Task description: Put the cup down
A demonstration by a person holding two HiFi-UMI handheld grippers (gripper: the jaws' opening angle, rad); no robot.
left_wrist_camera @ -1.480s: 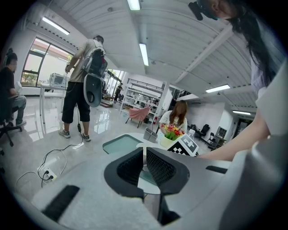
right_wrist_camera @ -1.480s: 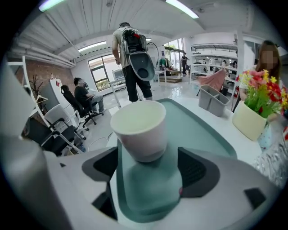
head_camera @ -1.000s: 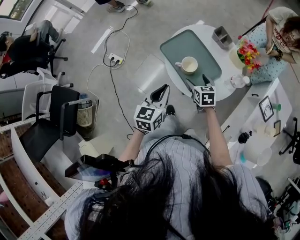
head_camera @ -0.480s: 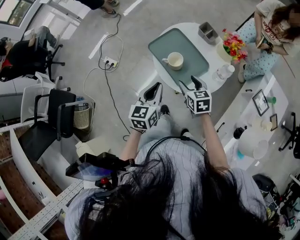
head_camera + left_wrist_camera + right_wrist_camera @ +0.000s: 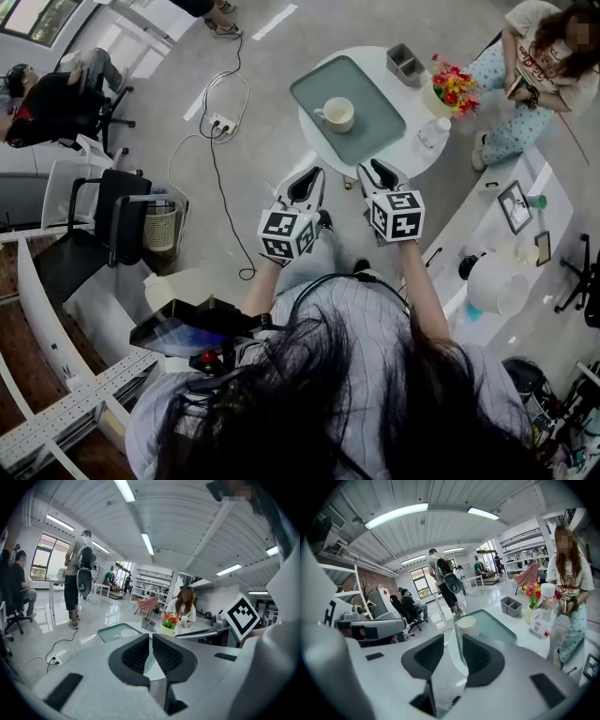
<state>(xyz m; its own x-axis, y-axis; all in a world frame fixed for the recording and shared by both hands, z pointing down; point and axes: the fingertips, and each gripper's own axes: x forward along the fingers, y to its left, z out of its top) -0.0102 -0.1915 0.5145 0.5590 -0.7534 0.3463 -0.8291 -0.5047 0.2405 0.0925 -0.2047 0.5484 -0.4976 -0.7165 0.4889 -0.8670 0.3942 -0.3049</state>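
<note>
Cup [image 5: 337, 114], probably rigid, breakable ceramic best held at rim or handle, stands upright on the green tray [image 5: 380, 127], well apart from the empty right tool [image 5: 375, 169], jaws closing, and the left tool [image 5: 309, 175], jaws together

We hold both arms forward - left hand-held gripper [image 5: 307, 180] jaws together, right hand-held gripper [image 5: 377, 172] jaws closing on nothing.

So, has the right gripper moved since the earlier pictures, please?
Yes: the right gripper has drawn back from the cup, off the tray toward the person; its fingers are closing with nothing between.
</note>
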